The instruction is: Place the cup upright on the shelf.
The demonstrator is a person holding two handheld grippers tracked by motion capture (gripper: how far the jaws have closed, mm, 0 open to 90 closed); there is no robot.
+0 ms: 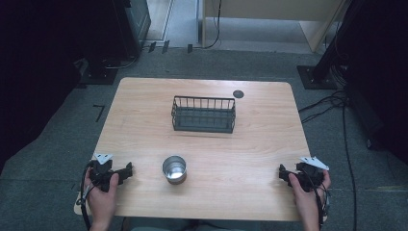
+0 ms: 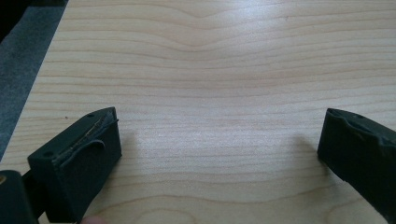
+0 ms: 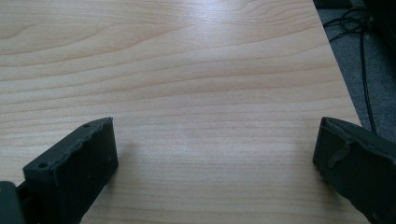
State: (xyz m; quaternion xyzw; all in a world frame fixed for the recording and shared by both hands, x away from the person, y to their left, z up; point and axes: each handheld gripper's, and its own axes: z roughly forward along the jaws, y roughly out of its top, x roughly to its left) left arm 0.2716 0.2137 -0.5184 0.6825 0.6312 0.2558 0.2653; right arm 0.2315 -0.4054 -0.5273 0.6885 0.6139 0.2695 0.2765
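A small shiny metal cup (image 1: 174,169) stands upright near the front middle of the wooden table (image 1: 144,125). Behind it, toward the far side, sits a dark wire basket (image 1: 203,114) with nothing visible inside. My left gripper (image 1: 126,171) rests at the table's front left, held by a hand, a short way left of the cup. My right gripper (image 1: 284,174) rests at the front right. In the left gripper view the left gripper (image 2: 219,135) is open over bare wood. In the right gripper view the right gripper (image 3: 215,140) is likewise open above bare tabletop.
A small dark round disc (image 1: 238,94) lies on the table's far right part. Grey carpet (image 1: 57,139) surrounds the table, with cables (image 1: 332,103) on the floor at right and dark equipment (image 1: 115,33) at the back left.
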